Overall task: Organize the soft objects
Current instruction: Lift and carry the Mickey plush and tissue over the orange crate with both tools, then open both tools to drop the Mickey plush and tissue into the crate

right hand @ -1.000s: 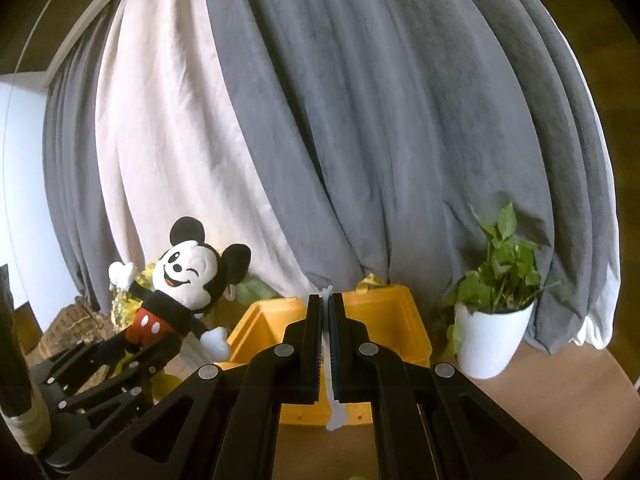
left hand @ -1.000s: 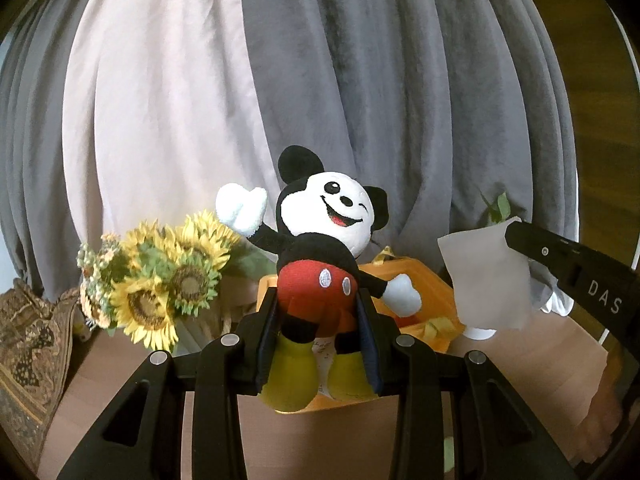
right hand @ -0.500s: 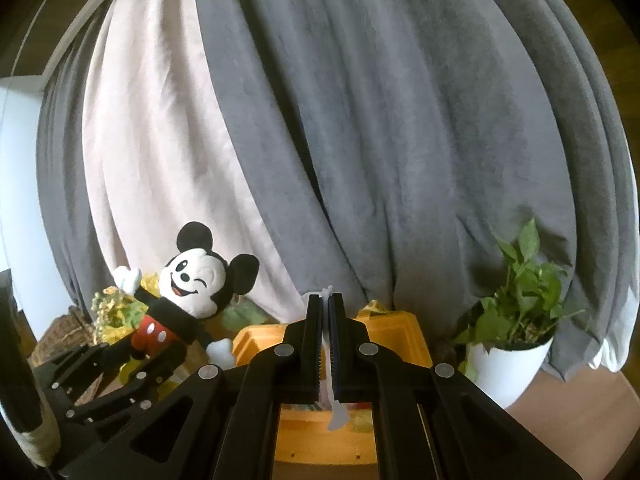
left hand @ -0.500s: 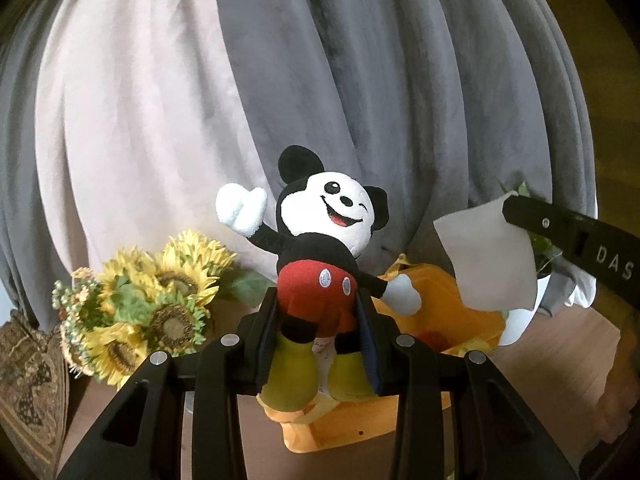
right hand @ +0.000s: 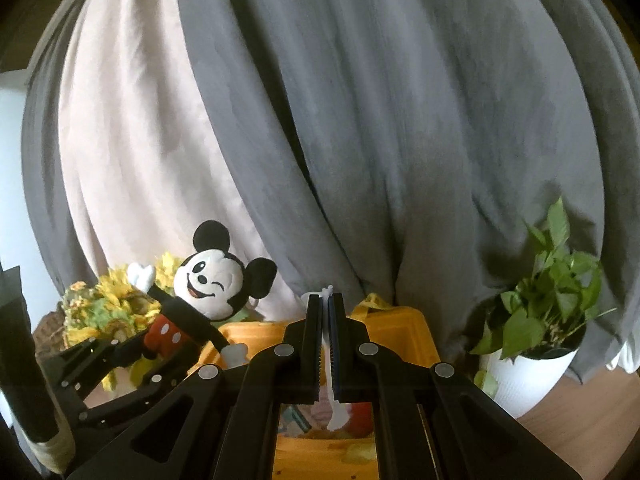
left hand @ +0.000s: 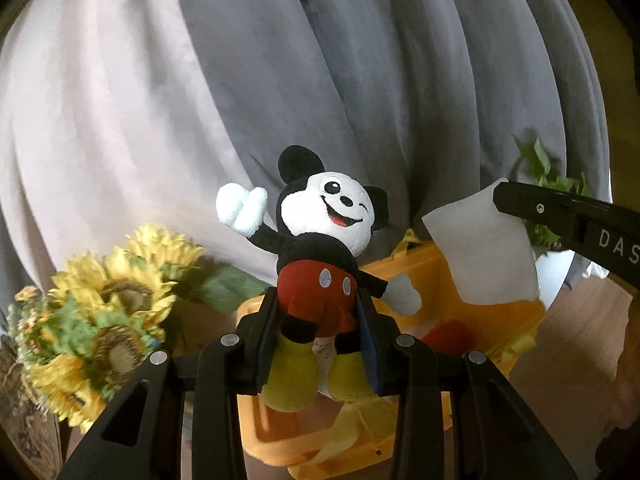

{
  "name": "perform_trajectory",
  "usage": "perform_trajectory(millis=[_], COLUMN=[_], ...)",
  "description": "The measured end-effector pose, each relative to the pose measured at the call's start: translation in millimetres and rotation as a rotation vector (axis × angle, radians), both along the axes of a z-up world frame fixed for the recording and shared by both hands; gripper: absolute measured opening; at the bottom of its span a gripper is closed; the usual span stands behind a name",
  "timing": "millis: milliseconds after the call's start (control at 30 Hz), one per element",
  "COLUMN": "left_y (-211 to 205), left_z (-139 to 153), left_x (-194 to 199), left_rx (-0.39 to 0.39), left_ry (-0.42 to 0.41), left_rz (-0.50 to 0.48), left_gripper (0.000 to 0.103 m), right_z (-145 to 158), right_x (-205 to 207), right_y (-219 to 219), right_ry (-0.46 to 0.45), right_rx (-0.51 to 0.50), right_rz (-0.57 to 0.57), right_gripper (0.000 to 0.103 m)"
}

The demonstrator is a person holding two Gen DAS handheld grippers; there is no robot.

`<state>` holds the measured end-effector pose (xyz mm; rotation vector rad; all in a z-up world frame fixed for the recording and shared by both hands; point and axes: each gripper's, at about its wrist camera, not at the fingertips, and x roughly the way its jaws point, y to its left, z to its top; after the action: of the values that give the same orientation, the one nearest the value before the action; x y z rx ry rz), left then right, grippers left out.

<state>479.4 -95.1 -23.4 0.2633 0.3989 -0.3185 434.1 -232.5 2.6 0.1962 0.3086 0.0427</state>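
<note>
My left gripper is shut on a Mickey Mouse plush at its red shorts and holds it upright over the near edge of a yellow bin. The plush also shows in the right wrist view, held by the left gripper. My right gripper is shut on a thin white sheet, seen edge-on, above the yellow bin. In the left wrist view the white sheet hangs from the right gripper over the bin. A red object lies inside the bin.
A sunflower bouquet stands to the left of the bin. A potted green plant in a white pot stands to the right on the wooden table. Grey and pale curtains hang behind. A woven basket is at far left.
Both grippers have moved closer to and over the yellow bin, which now sits lower and nearer in both views. The plush and the sheet stay held.
</note>
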Motion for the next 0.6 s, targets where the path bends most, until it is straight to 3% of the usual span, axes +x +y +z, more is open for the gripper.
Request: perform_trajectory(millis=[600], left_y=[-23.6], left_z=[-47.7], left_x=[48.9], left_rx=[0.116], left_ry=[0.150], left_rz=[-0.131], left_gripper=[0.037], right_z=[-52.0], right_x=[50.3], right_y=[-10.7], right_ry=[0.177], right_rx=[0.026], right_rz=[-0.002], right_gripper=[0.005])
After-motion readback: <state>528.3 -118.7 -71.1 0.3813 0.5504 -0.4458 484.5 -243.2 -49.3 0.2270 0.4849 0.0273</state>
